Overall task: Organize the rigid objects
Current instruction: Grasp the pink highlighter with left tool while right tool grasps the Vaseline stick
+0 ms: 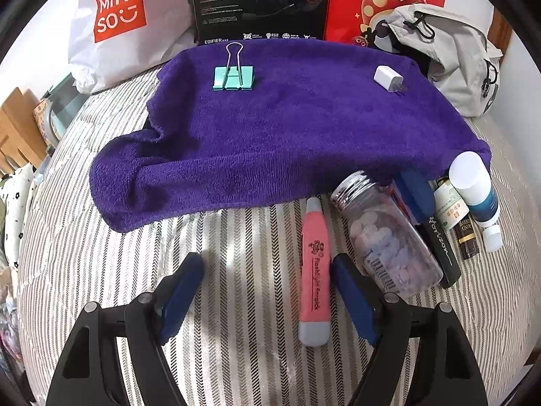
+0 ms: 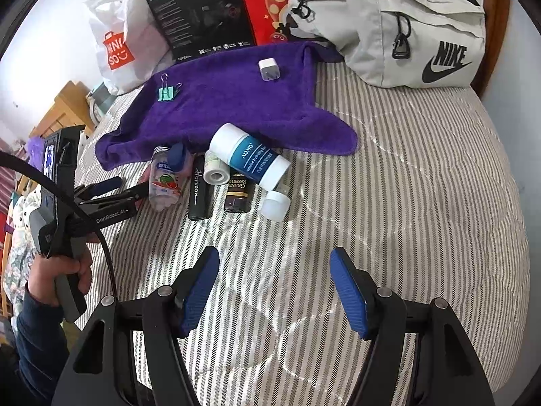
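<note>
Lying beside the pink pen (image 1: pixel 313 270), a clear jar (image 1: pixel 385 233) holds pale pieces; both claws gape empty.

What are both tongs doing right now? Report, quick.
Left tongs: open, empty, beside the pink flashlight.
Right tongs: open, empty, over the striped bedding.
</note>
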